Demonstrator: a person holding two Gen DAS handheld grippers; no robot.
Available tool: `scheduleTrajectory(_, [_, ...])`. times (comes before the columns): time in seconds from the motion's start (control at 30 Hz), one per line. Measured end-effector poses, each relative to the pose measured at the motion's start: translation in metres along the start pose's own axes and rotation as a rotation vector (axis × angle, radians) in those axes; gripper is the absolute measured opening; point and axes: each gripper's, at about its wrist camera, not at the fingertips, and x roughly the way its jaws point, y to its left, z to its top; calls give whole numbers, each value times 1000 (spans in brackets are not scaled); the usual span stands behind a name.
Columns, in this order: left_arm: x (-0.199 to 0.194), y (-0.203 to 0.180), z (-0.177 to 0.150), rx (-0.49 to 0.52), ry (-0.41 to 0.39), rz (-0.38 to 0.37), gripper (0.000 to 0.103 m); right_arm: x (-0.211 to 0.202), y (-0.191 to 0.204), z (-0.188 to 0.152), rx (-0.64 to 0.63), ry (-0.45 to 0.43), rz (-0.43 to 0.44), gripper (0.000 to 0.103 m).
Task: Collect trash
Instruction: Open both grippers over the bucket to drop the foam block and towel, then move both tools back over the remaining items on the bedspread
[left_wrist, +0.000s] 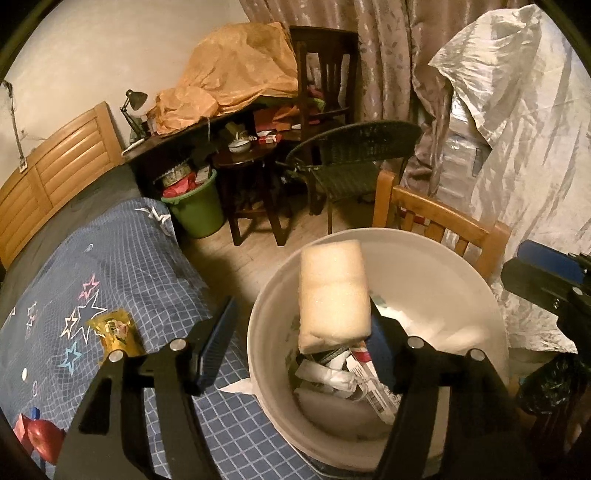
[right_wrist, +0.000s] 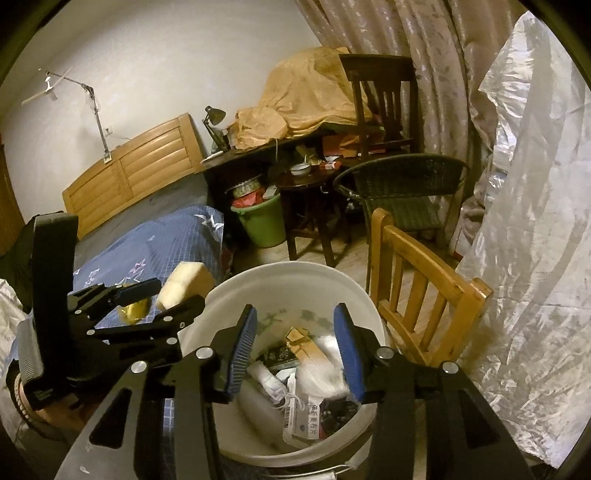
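Observation:
A white bucket (left_wrist: 461, 280) holding paper and wrapper trash stands beside the bed; it also shows in the right wrist view (right_wrist: 295, 273). My left gripper (left_wrist: 303, 332) is open over the bucket's left rim, and a pale foam block (left_wrist: 332, 291) rests against its right finger, above the bucket. In the right wrist view the left gripper (right_wrist: 162, 299) and the foam block (right_wrist: 184, 282) show at left. My right gripper (right_wrist: 293, 345) is open and empty above the bucket. A yellow snack packet (left_wrist: 118, 332) and a red wrapper (left_wrist: 37, 439) lie on the blue quilt (left_wrist: 129, 266).
A light wooden chair (right_wrist: 424, 291) stands just right of the bucket, with white plastic sheeting (right_wrist: 535, 258) beyond it. A green bucket (left_wrist: 197, 210) full of rubbish, a dark stool (left_wrist: 251, 177), a wicker chair (left_wrist: 354, 158) and a cluttered desk stand farther back.

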Motion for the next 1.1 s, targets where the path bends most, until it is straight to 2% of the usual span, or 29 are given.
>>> scheduleTrajectory(0.33, [-4, 11, -2, -20, -8, 24, 63, 1, -3, -1, 10, -5, 6, 45])
scheduleTrajectory(0.43, [-14, 21, -5, -46, -25, 64, 63, -1, 2, -4, 14, -21, 6, 45])
scheduleTrajectory(0.53, [-39, 39, -16, -81, -91, 139, 64, -17, 16, -10, 9, -108, -12, 45])
scheduleTrajectory(0.73, [-116, 108, -70, -203, -195, 287, 74, -45, 69, -39, -65, -314, -29, 46])
scheduleTrajectory(0.87, [-168, 165, -117, -309, -212, 418, 77, -52, 115, -58, -119, -396, 12, 53])
scheduleTrajectory(0.97, [-210, 214, -158, -425, -204, 523, 77, -48, 159, -70, -174, -394, 91, 60])
scheduleTrajectory(1.1, [-258, 267, -209, -528, -172, 649, 80, -31, 223, -86, -247, -305, 246, 64])
